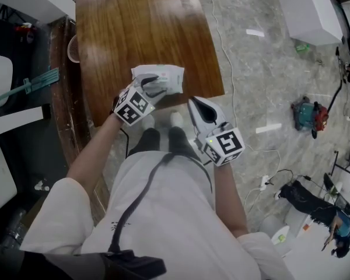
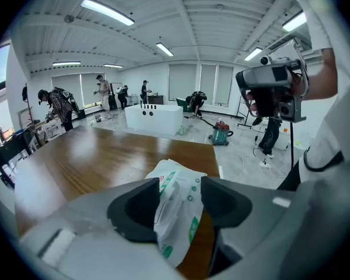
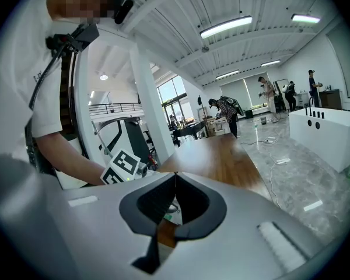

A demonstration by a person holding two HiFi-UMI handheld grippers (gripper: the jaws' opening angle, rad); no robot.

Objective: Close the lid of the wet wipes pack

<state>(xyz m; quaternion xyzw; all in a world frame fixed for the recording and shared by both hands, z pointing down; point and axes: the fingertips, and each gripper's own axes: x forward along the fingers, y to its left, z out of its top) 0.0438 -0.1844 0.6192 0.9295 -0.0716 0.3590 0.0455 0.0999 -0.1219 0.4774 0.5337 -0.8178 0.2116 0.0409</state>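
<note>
White wet wipes pack (image 1: 158, 77) lies at the bench's (image 1: 134, 28) 6 o'clock edge, between the wide-set fingers of the left gripper (image 1: 153, 89), perhaps touching; right gripper (image 1: 197, 105), at 4 o'clock, fingers together.

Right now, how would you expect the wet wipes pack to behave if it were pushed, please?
The wet wipes pack looks like a soft, creased pouch, so it would probably buckle rather than stay stiff. Lying flat on the glossy table, it may well slide, and seems unlikely to roll.
</note>
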